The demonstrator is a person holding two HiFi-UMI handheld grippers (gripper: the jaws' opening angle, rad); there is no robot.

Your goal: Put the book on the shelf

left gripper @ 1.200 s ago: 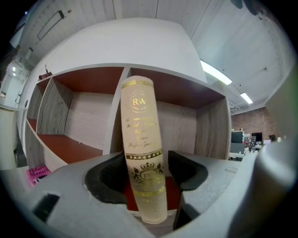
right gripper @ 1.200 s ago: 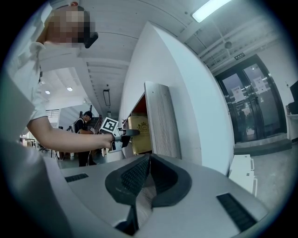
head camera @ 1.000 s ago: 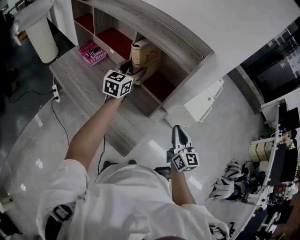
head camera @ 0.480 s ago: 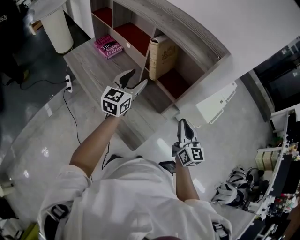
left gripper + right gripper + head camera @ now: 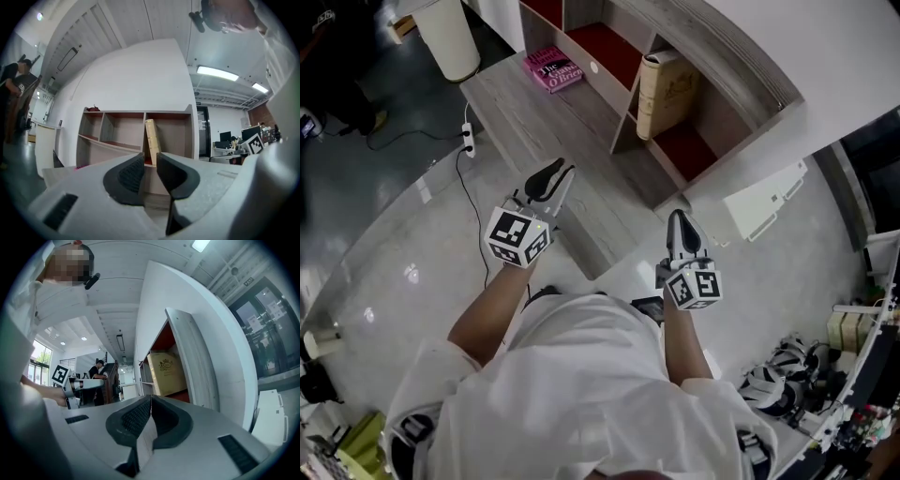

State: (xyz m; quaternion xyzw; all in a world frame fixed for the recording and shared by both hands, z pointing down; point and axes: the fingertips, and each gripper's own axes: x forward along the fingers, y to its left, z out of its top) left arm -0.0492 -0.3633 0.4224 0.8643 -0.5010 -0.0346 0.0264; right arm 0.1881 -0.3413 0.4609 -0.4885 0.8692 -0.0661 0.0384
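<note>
Nearly upright book [image 5: 664,94] in shelf [image 5: 731,56]

We saw the shelf [image 5: 736,66] cut by the head view's top edge, its leftmost compartments partly lost. Left of the shelf, the white cylinder [image 5: 450,33] was cut likewise. On the pink book [image 5: 551,68] before the shelf, we could not read the title.
</note>
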